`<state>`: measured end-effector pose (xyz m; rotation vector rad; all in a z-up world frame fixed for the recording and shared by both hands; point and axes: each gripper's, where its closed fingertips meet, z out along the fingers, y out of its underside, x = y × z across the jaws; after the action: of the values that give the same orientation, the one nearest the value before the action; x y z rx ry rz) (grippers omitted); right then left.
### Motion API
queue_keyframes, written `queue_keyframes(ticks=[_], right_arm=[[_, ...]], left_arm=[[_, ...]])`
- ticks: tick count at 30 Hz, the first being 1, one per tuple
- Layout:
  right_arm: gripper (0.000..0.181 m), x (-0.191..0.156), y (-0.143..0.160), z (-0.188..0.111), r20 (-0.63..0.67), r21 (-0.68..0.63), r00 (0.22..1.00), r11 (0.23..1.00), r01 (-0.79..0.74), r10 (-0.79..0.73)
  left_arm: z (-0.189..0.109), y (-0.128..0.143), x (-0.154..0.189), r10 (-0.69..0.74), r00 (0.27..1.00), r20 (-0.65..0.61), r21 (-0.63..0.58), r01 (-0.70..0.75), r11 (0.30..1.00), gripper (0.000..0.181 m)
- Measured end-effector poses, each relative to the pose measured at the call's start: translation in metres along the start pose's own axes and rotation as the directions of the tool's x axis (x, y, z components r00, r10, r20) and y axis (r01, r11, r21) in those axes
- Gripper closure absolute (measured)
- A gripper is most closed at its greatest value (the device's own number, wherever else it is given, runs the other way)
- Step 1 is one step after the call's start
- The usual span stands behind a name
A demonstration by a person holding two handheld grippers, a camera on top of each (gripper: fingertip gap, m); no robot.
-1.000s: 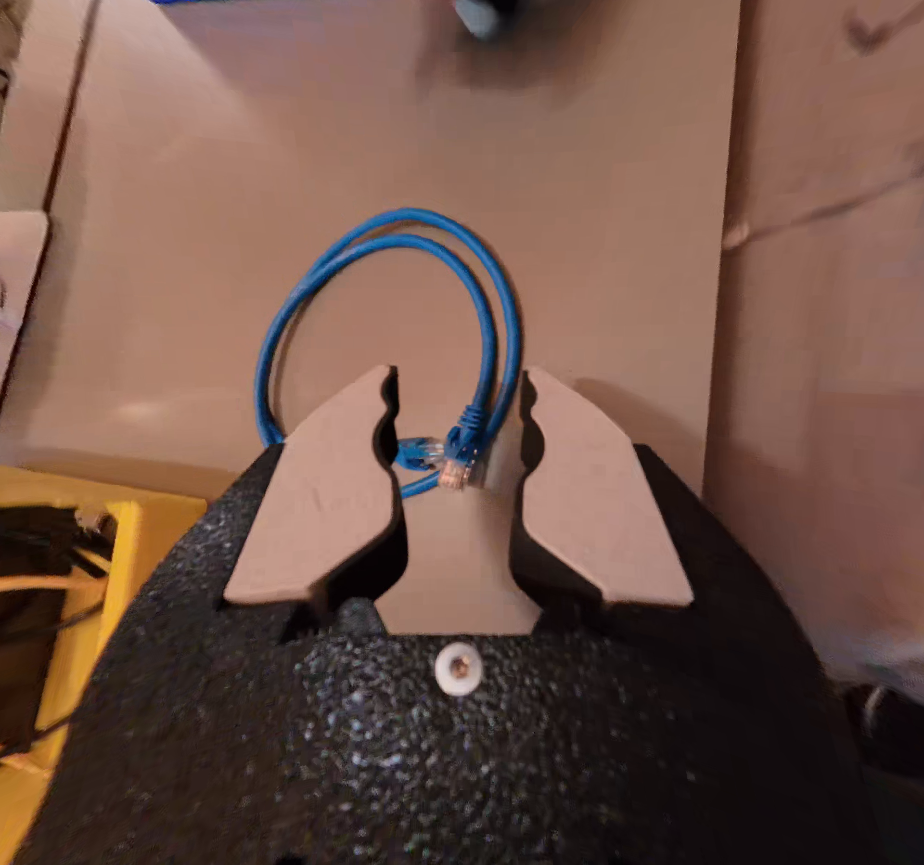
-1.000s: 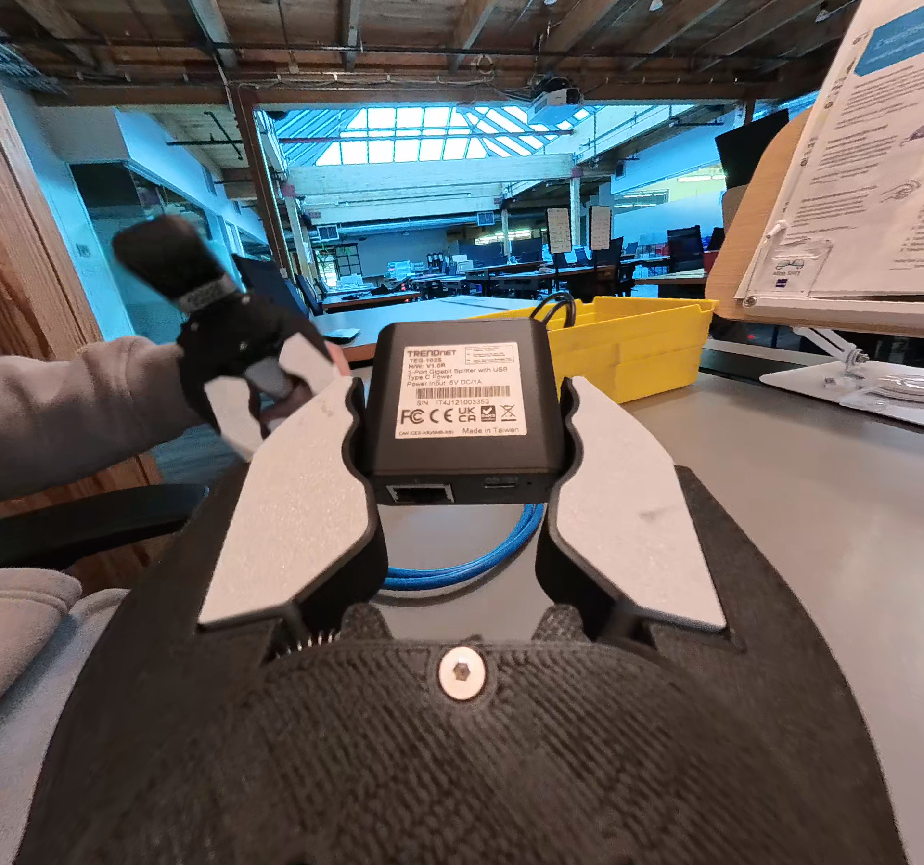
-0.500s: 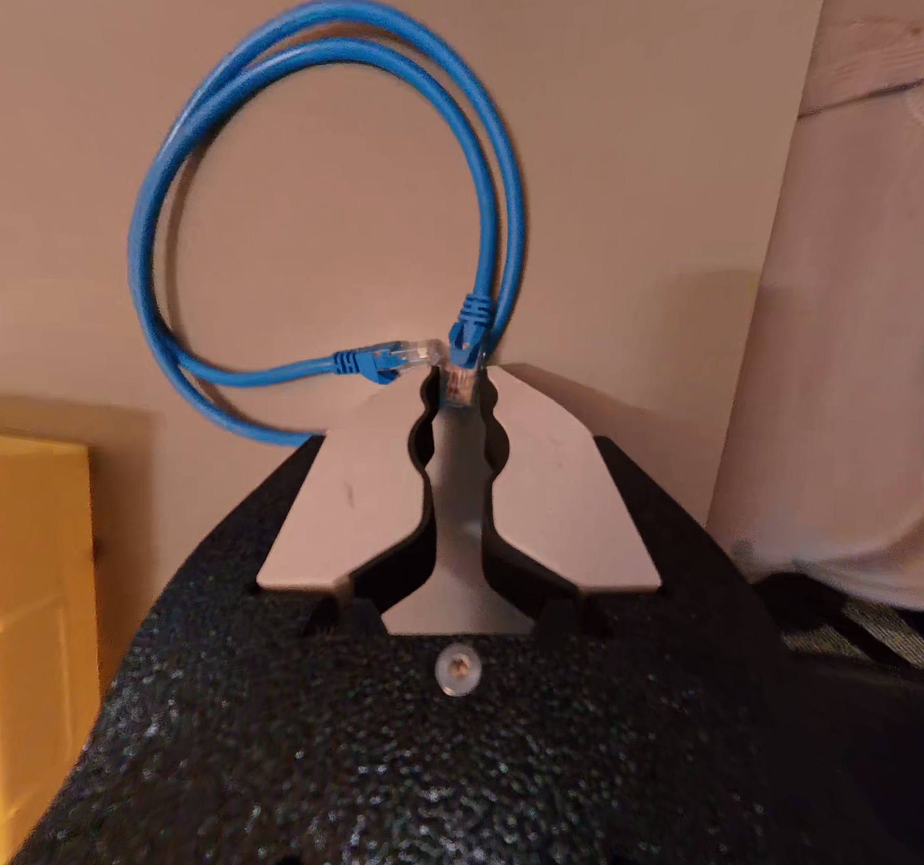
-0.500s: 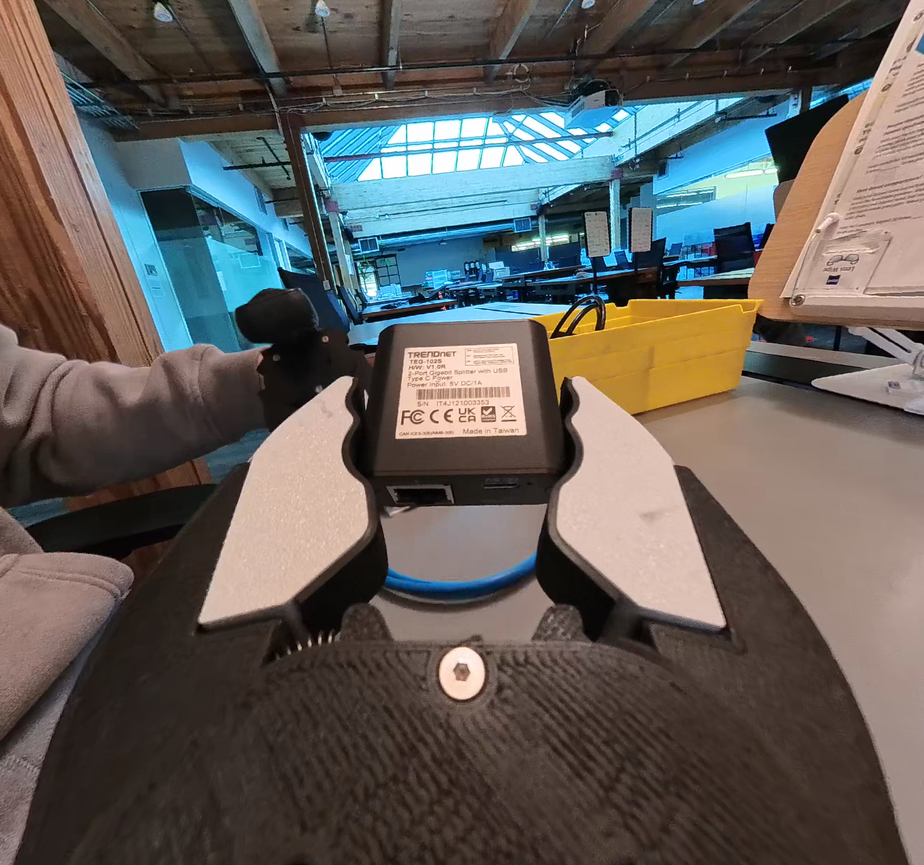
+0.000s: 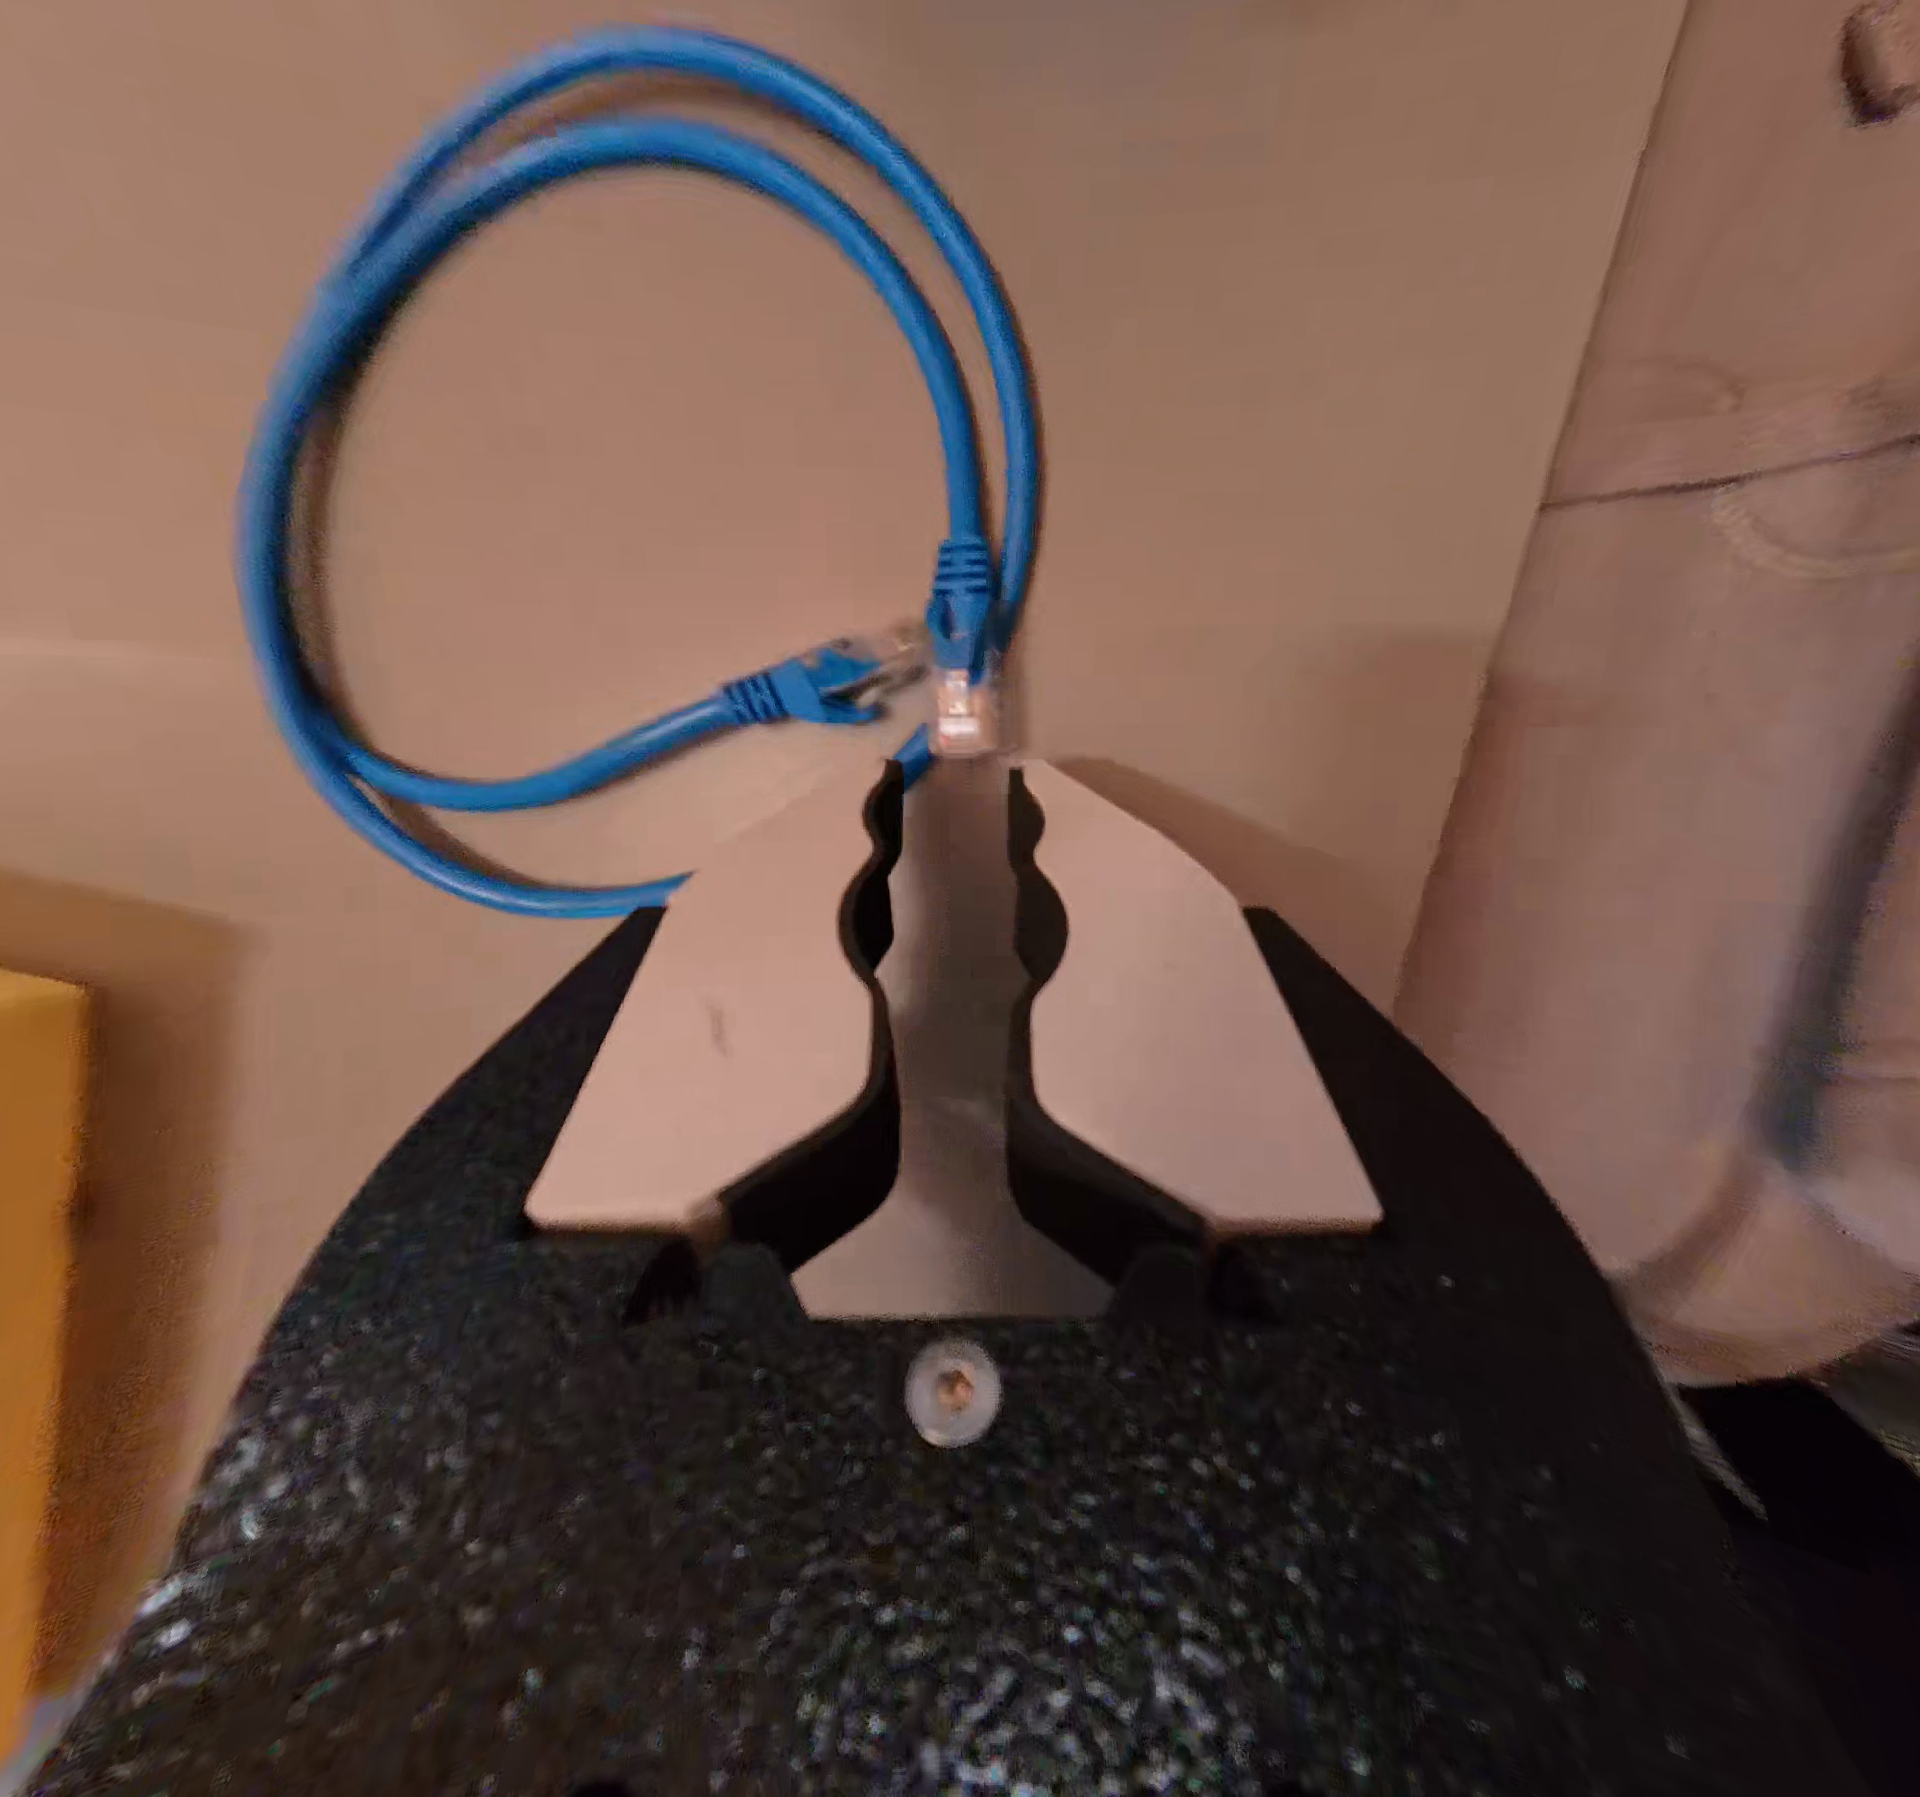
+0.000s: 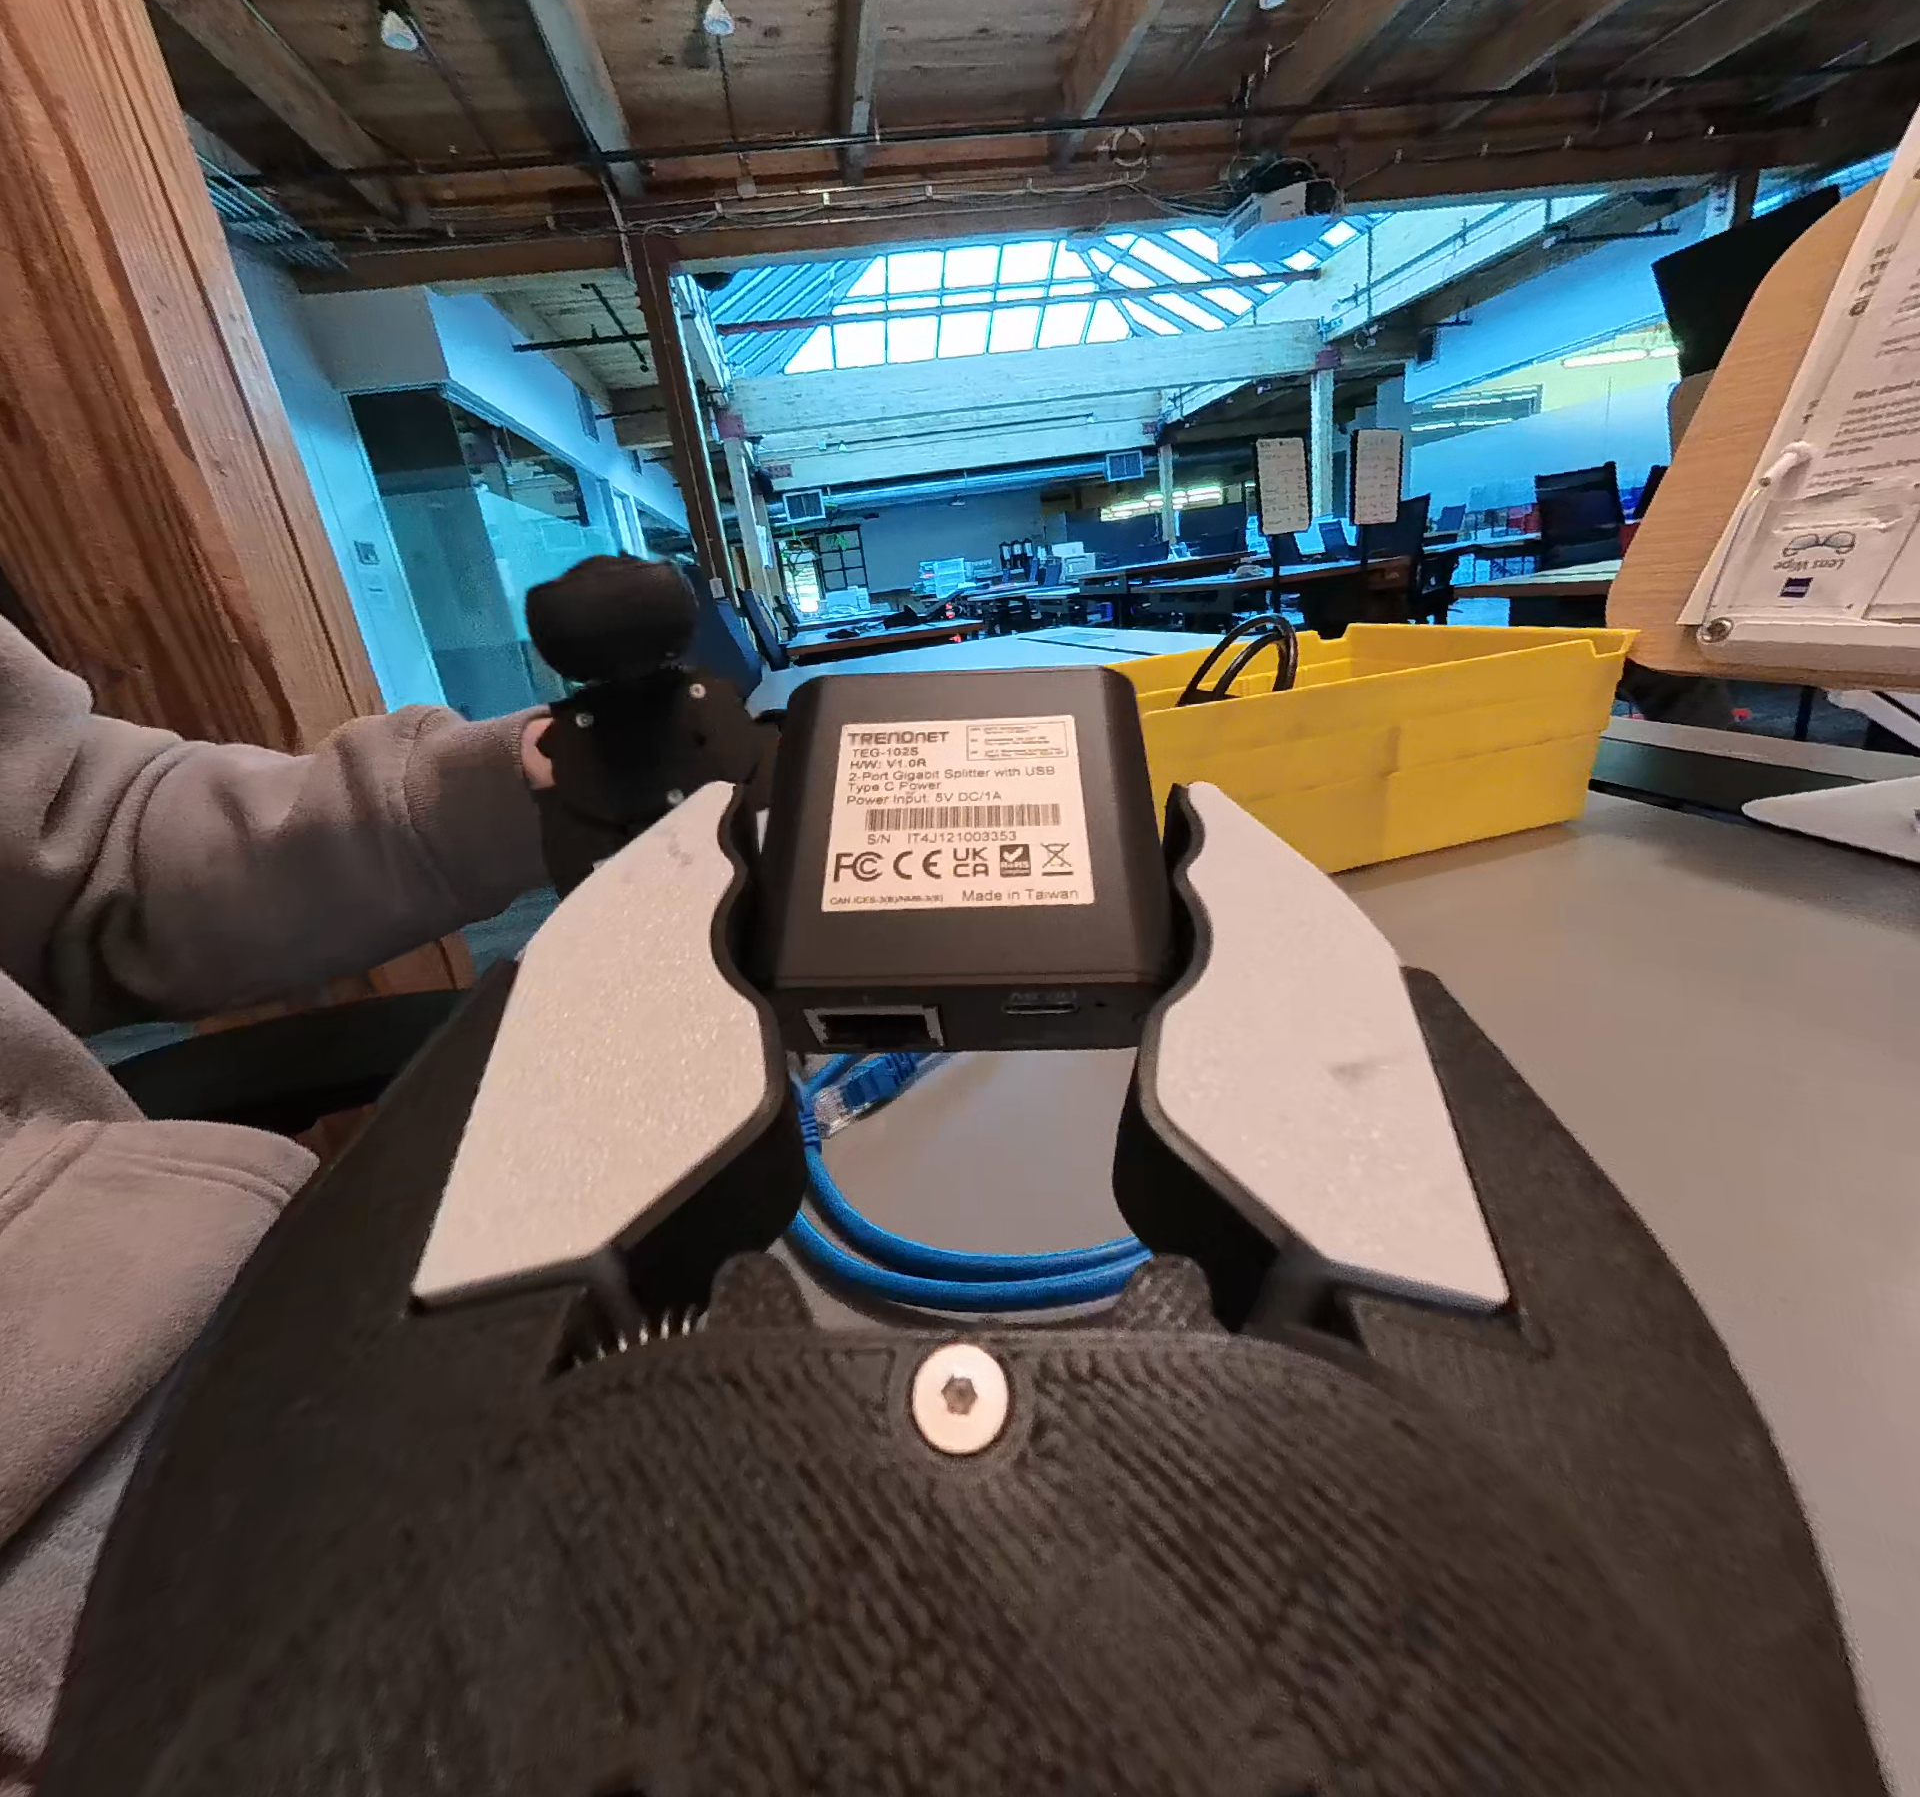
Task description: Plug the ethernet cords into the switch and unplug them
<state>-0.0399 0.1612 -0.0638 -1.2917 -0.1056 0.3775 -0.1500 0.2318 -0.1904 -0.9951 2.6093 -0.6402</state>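
Between the right tongs [image 6: 961, 874] sits the clamped rigid black plastic switch [image 6: 961, 843]; left tongs [image 5: 954, 776], nearly closed and empty, near the limp blue cord's clear plug [image 5: 961, 703], likely best pinched at its boot.

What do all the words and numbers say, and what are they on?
I can't read writing out, only say where it is.
White label on the black switch: print, barcode.
Paper sheets on the wooden board: print.
Far hanging sheets: too small.
Left wrist view: none.
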Motion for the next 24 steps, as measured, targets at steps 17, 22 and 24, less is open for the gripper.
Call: queue_keyframes(ticks=[17,22,24], right_arm=[[0.106,-0.011,-0.009,-0.032,0.147,-0.028,0.989,1.000,0.002,0.002],[0.106,0.002,-0.015,-0.038,0.089,0.020,0.996,1.000,-0.015,0.013],[0.106,0.003,-0.015,-0.038,0.087,0.020,0.996,1.000,-0.017,0.015]], left_arm=[[0.011,-0.087,0.035,0.080,0.979,-0.186,0.347,-0.011,0.938,0.150],[-0.004,-0.091,0.012,0.108,0.981,-0.161,0.335,-0.049,0.941,0.149],[-0.003,-0.093,0.003,0.069,0.989,-0.128,0.308,-0.027,0.951,0.149]])
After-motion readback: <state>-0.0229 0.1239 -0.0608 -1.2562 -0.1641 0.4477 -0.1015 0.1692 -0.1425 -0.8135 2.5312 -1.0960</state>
